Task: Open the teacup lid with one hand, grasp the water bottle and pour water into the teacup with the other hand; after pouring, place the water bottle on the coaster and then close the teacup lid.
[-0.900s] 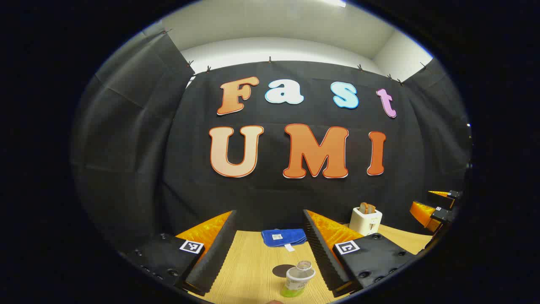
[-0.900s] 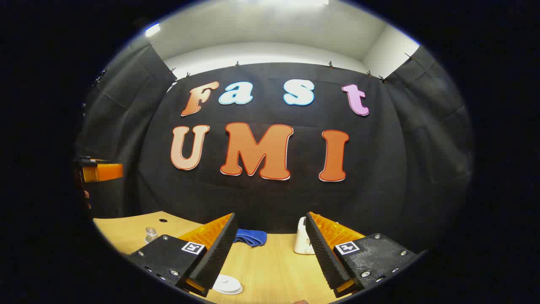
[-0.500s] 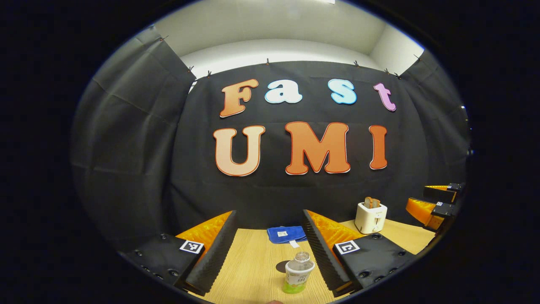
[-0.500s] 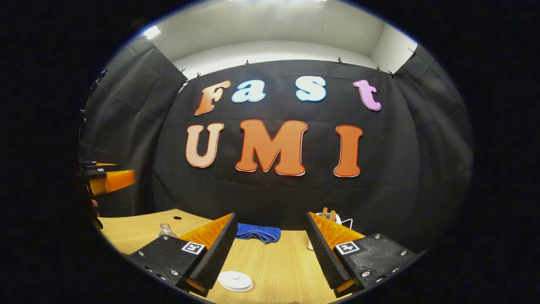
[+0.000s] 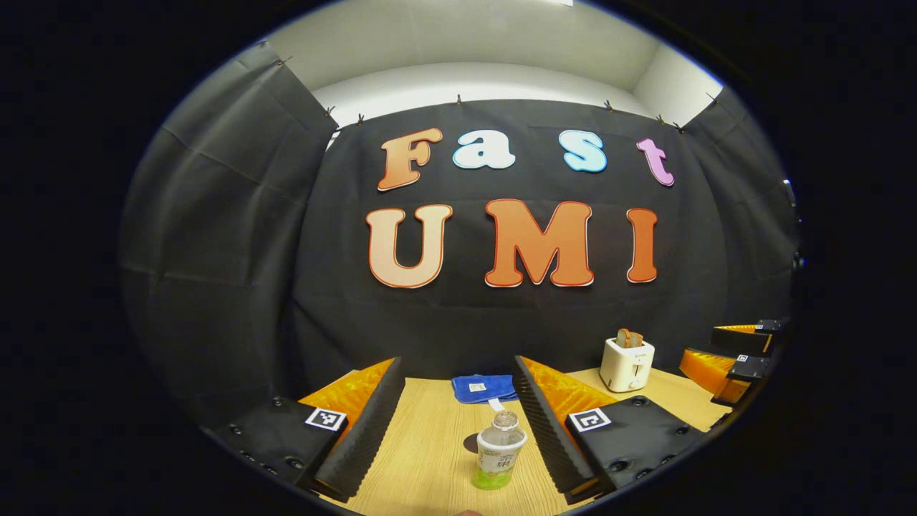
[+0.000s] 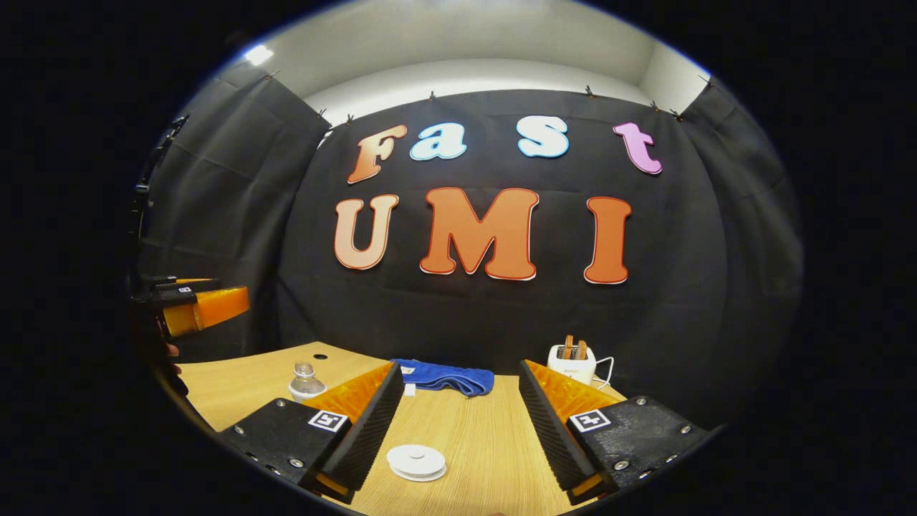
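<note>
Below, your left gripper spread wide above the upright water bottle, your right gripper likewise released over the white teacup lid, both mid-desk.

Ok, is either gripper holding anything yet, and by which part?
Nothing is held. The left gripper is open with the water bottle standing free on the table between its fingers. The right gripper is open above the teacup lid.

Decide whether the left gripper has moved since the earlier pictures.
Yes. In the left gripper view the water bottle, blue cloth and toaster sit higher, so its view has tipped downward.
</note>
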A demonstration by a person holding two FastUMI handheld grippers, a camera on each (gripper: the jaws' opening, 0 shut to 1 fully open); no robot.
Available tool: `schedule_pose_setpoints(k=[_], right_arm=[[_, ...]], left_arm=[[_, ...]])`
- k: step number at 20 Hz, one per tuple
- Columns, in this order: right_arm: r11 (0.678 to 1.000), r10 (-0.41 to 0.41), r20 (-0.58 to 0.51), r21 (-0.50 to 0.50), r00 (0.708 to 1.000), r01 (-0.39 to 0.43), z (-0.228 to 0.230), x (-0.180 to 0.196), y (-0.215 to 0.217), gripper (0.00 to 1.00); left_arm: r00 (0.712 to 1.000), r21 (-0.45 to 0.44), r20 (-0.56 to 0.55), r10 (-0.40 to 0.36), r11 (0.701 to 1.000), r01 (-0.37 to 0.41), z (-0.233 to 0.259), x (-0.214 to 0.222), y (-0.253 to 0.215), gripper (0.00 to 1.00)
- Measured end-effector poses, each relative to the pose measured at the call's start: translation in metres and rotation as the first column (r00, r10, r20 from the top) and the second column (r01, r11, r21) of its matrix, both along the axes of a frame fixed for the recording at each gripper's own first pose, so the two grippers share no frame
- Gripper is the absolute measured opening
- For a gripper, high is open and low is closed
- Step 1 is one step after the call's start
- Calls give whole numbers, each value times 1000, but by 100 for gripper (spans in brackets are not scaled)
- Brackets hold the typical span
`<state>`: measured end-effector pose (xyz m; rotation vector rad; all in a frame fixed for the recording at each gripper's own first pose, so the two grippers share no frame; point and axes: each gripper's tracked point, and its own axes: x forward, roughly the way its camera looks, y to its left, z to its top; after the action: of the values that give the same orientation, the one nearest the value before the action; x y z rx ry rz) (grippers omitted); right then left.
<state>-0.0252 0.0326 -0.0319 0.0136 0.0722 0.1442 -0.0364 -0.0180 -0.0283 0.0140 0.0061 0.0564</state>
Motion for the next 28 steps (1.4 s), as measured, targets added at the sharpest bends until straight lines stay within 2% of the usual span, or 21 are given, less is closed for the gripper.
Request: schedule_pose_setpoints(k=[7,13,17,20,25,28], right_arm=[[996,72,-62,49,996,-69,-32,3,20,96],[994,111,-135,32,985,-108,-77,12,32,95],[990,144,-185,26,972,-142,-107,20,45,95],[983,180,-217,17,960,-180,-129,26,52,95],[978,198,-291,-2,936,-207,-165,34,61,91],[966,248,-313,7,917,-259,-179,33,72,81]], left_arm=[[999,11,-18,-43,999,43,-17,-2,-7,97],[991,1,-22,-135,991,135,-49,4,-28,98],[991,29,-34,-128,991,129,-76,9,-24,98],[986,28,-59,-155,987,157,-99,14,-30,98],[981,50,-111,-156,985,162,-135,27,-32,98],[975,49,-155,-162,984,171,-159,34,-33,97]])
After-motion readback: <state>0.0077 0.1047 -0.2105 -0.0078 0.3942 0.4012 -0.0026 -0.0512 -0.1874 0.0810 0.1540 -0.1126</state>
